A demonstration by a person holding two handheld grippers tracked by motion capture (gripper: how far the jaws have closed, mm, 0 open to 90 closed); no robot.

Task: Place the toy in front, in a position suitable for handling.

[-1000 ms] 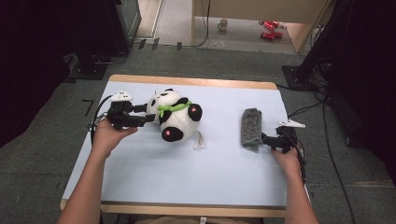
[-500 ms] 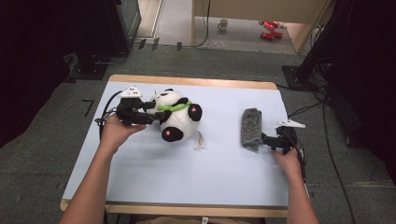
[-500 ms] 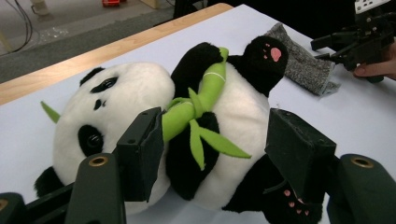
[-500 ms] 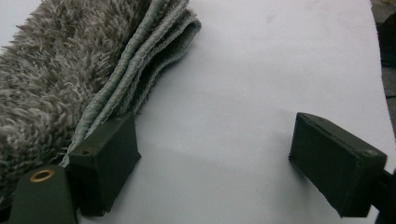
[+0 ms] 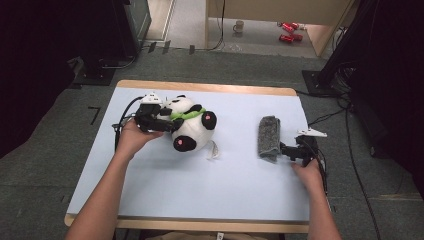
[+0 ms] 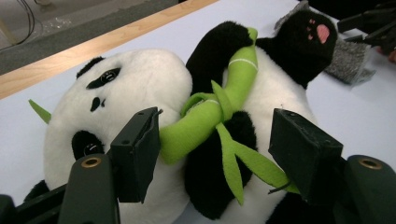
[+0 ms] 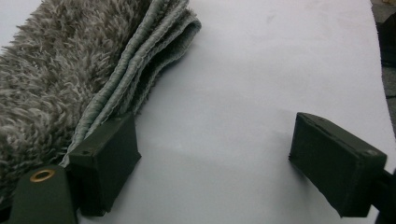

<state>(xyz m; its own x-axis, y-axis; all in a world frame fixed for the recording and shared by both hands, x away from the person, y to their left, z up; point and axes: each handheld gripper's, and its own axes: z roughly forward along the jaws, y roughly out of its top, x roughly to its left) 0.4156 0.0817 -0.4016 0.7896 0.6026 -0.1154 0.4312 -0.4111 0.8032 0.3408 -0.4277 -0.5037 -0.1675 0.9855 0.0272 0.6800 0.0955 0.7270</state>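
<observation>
A plush panda (image 5: 192, 127) with a green bamboo stalk lies on its back on the pale table (image 5: 225, 190), left of centre. My left gripper (image 5: 171, 125) reaches it from the left. In the left gripper view its jaws (image 6: 217, 128) straddle the bamboo (image 6: 205, 121) and a black arm of the panda (image 6: 140, 88); they have just been opening and do not press. At the right lies a folded grey shaggy towel (image 5: 269, 137). My right gripper (image 5: 284, 150) rests at its near right corner, open, with the towel (image 7: 56, 74) beside one finger (image 7: 105, 163) and bare table between the jaws.
The table's wooden far edge (image 5: 210, 87) borders a grey carpet floor. A mug (image 5: 239, 25) and red cans (image 5: 287, 31) lie on the floor beyond. Cables trail off both sides. Bare tabletop spans the front half.
My left hand has slid right, bringing its gripper from beside the panda's head to around its bamboo and arm, with the jaws a little wider. The right hand and the towel have stayed put.
</observation>
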